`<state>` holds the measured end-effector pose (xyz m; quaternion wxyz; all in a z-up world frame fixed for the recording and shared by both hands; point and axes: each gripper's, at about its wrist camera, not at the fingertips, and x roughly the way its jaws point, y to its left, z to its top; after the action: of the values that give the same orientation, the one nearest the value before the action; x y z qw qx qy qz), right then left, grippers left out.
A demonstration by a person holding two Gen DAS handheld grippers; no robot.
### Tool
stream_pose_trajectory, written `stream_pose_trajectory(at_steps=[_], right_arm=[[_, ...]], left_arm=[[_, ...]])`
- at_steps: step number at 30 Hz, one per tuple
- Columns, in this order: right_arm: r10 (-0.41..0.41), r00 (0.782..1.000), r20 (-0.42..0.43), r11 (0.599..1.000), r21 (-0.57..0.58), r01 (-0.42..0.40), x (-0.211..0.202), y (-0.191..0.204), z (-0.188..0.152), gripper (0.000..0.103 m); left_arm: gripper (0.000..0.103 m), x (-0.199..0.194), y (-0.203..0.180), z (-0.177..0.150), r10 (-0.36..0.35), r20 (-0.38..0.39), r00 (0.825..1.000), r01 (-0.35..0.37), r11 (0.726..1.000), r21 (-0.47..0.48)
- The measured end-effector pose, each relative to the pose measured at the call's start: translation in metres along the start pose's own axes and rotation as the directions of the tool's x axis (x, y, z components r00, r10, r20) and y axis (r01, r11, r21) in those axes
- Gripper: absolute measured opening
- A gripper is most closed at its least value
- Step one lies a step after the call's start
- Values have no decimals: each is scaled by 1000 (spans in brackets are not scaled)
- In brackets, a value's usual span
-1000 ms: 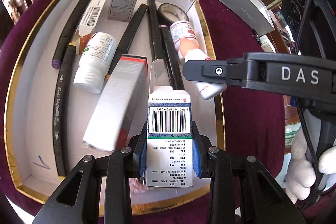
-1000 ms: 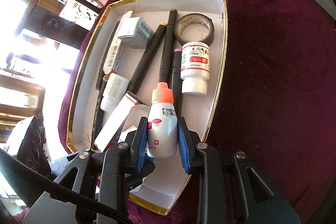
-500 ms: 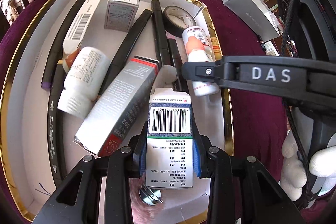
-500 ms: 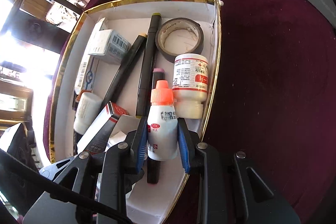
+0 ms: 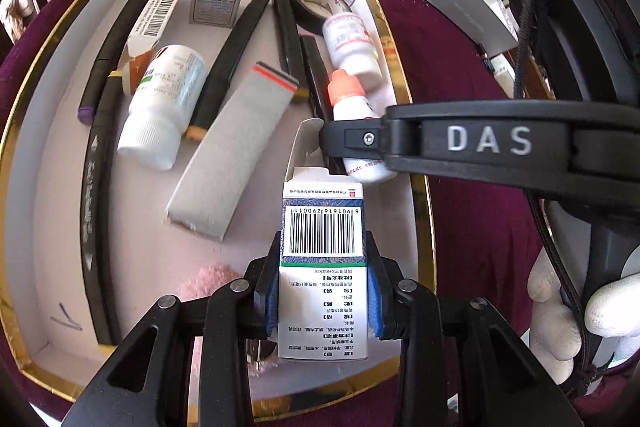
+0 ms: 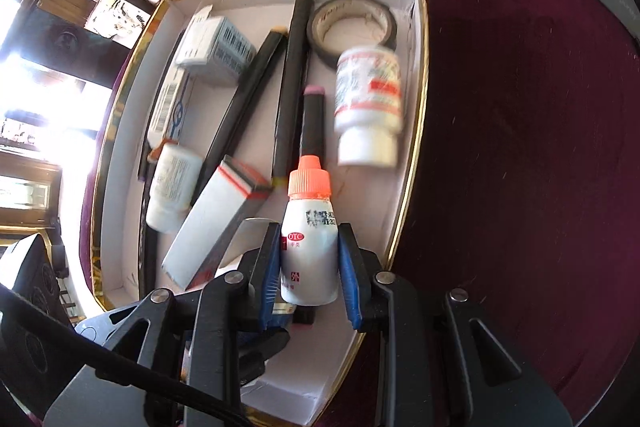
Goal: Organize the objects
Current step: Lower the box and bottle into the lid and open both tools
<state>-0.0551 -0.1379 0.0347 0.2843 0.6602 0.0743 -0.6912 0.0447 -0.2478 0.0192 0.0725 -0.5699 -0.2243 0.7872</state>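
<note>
left gripper [image 5: 323, 287]: clamped on barcode carton [image 5: 323, 267] – over tray's 6 o'clock end
right gripper [image 6: 306, 259]: clamped on orange-capped dropper bottle [image 6: 308, 239] – cap toward 12, above tray's right side
tray [image 5: 420, 187]: gold-rimmed, white inside, on maroon cloth [image 6: 520, 147]
inside: black markers [image 5: 236, 55], tape roll [image 6: 354, 27] at 1 o'clock, white bottles, cartons

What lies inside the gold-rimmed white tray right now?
Loose in the gold-rimmed tray: black markers, a tape roll, two white pill bottles, several cartons. What lies under them is hidden. Both grippers hold items above it.
</note>
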Motion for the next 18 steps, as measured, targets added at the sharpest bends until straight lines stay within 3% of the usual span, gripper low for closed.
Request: stream_pose_trajectory(at_steps=[10, 13, 18], right_arm=[[-110, 992, 63, 993, -22, 112, 3, 11, -2, 25], [-158, 984, 85, 987, -28, 161, 6, 13, 6, 25], [-155, 985, 74, 988, -10, 156, 3, 11, 17, 25]], left_arm=[[29, -2, -10, 4, 108, 63, 992, -114, 987, 109], [29, -3, -9, 6, 117, 76, 990, -126, 985, 121], [29, -7, -6, 5, 115, 78, 990, -124, 983, 132]])
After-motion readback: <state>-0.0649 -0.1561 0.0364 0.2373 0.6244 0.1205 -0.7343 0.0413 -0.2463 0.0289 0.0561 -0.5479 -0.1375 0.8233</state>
